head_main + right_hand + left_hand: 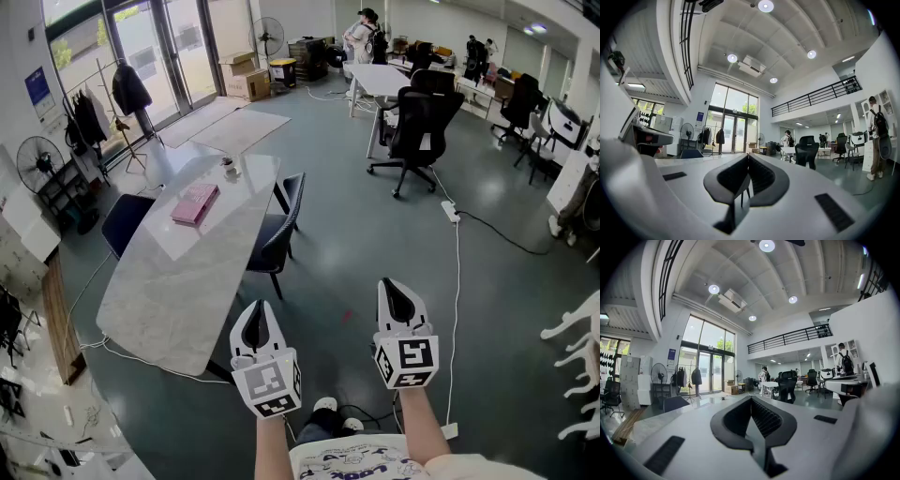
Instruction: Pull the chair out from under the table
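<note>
While both grippers hang level over the grey floor point(375, 234), the left gripper point(260, 317) and the right gripper point(395, 295) each have their jaws pressed together with nothing between them, as their own views confirm. Ahead and to the left stands the marble table point(178, 281), with a pink book point(195, 203) lying on its far half. Along the table's right edge sits the dark chair point(272, 242), its seat tucked partly under the tabletop, well apart from both grippers; a second dark chair point(293, 195) stands just beyond it. A white cable point(457, 300) runs across the floor to the right of the right gripper.
</note>
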The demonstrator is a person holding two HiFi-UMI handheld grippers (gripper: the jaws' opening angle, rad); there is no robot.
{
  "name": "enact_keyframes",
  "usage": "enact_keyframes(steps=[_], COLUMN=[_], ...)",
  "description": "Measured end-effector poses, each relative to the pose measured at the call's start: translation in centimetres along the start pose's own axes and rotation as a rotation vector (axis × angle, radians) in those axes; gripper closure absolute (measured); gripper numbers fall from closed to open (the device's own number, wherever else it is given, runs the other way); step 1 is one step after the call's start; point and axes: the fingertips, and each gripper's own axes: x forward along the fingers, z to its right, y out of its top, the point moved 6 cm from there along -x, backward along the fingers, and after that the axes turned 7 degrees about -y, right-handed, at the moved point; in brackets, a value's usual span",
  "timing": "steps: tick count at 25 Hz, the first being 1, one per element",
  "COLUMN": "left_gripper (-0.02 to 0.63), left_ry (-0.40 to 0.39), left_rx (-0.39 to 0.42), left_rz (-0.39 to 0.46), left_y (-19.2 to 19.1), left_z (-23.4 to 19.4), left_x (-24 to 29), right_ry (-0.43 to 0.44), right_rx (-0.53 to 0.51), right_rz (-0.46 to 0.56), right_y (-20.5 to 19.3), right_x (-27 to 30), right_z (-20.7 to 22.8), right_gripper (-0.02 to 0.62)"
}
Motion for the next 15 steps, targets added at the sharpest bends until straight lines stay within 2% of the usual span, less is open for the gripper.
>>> enact_keyframes(steps=[15], left_gripper=[0.586], left_ry=[-0.024], left_rx=[-0.003], left_rz=[-0.006], left_y=[-0.8], left_z=[-2.8], left_x=[4.1], right_ry=[-0.027], right_rx=[-0.003], right_rz=[-0.011], right_y=[-1.2], right_x=[4.2], right_z=[-1.5], right_gripper=[0.588])
